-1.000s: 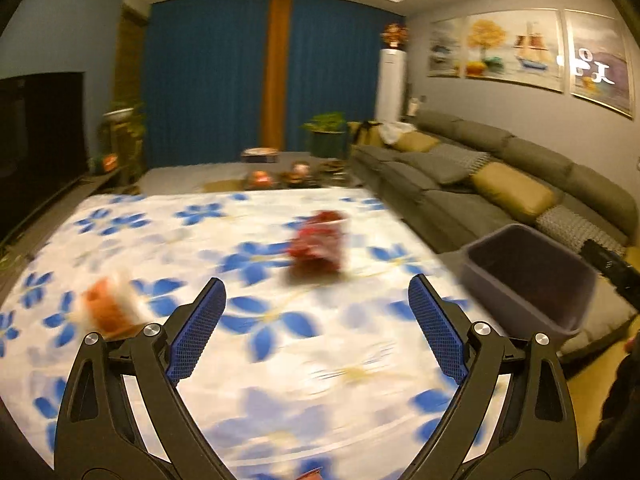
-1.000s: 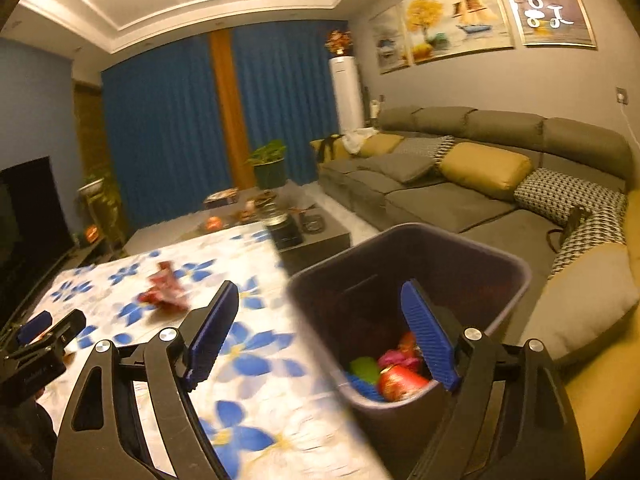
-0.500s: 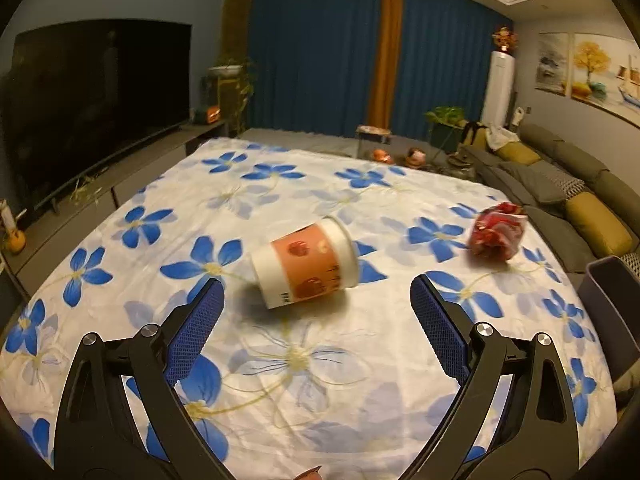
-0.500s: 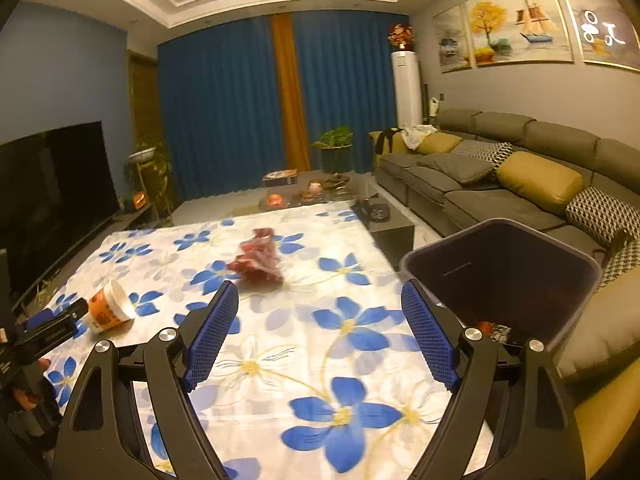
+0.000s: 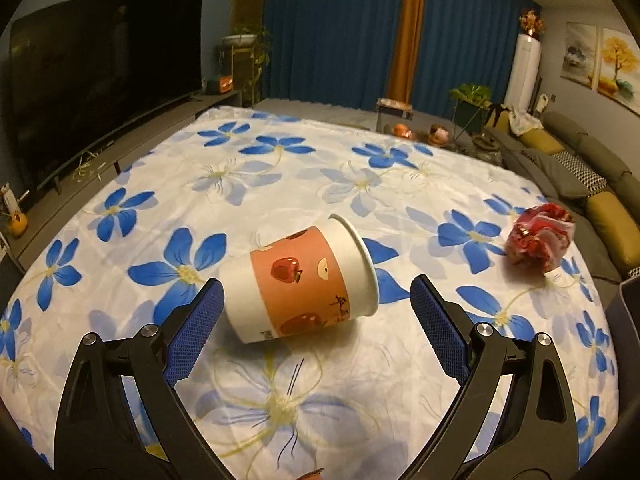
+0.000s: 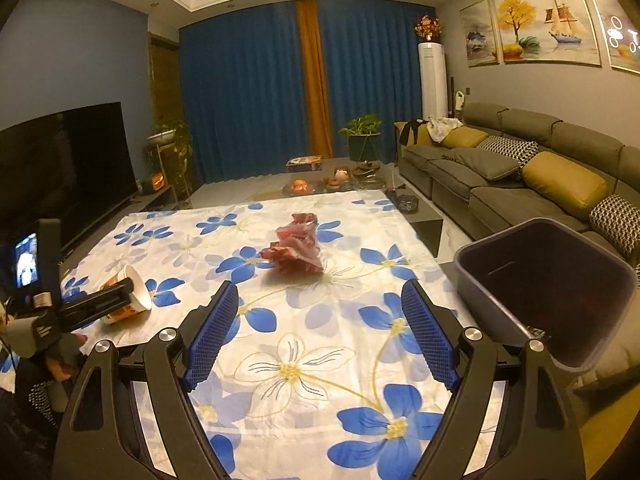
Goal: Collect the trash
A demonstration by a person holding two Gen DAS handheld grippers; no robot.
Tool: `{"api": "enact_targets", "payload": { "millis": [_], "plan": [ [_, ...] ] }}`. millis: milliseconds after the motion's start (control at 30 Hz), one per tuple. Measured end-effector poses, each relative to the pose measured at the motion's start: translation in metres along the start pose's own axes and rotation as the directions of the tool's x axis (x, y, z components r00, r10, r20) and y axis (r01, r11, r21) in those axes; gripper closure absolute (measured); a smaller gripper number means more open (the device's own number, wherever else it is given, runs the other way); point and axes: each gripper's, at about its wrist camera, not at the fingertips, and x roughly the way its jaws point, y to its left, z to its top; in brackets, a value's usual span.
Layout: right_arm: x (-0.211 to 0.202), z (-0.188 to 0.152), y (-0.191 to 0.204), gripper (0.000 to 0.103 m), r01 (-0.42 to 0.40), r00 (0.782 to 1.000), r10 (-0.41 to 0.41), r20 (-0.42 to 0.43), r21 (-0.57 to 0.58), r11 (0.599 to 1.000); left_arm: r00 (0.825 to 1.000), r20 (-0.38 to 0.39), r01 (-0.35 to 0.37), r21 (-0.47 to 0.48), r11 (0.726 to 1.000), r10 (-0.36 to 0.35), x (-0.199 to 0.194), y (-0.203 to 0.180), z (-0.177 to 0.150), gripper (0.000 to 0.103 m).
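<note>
Left wrist view puts the white paper cup with the orange apple-print band [image 5: 304, 280] right ahead of my left hand-held gripper [image 5: 316, 316], lying on its side on the white cloth with blue flowers [image 5: 280, 168] that covers the tabletop. The cup's long axis runs across the gap between the jaws, base toward the left pad, open rim toward the right and slightly away. My left hand-held gripper is spread wide and holds nothing; the left pad stands just beside the cup's base, the right pad apart from the rim. As I judge it, closing along that axis would crush the cup lengthwise or squirt it away, so I would rather roll the wrist and take it across the wall. Off to the right, near the cloth's edge, lies a crumpled red plastic wrapper [image 5: 538, 238].

Right wrist view shows my right hand-held gripper [image 6: 320, 328] also spread wide and empty, pointing over the cloth. The red wrapper [image 6: 298, 246] lies straight ahead of it, well apart, so this hand is the nearer one for it. The dark grey plastic bin [image 6: 480, 280] stands to the right, just off the tabletop by the sofa. At far left I see the cup [image 6: 134, 286] with my left tool reaching in over it.
</note>
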Motion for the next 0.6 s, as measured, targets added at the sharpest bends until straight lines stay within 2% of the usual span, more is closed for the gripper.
{"api": "enact_targets", "payload": {
  "millis": [167, 533, 600],
  "plan": [
    [0.010, -0.001, 0.004, 0.022, -0.016, 1.000, 0.016, -0.012, -0.005, 1.000, 0.998, 0.012, -0.056, 0.024, 0.998, 0.056, 0.007, -0.001, 0.003, 0.011],
    [0.021, -0.003, 0.012, 0.022, -0.037, 0.999, 0.037, -0.029, -0.011, 0.999, 0.999, -0.048, -0.025, -0.028, 0.999, 0.024, 0.023, 0.015, 0.002, 0.011],
    [0.021, -0.003, 0.012, 0.022, -0.036, 0.999, 0.035, -0.029, -0.012, 0.999, 0.999, -0.047, -0.024, -0.024, 0.999, 0.023, 0.024, 0.015, 0.001, 0.015]
  ]
}}
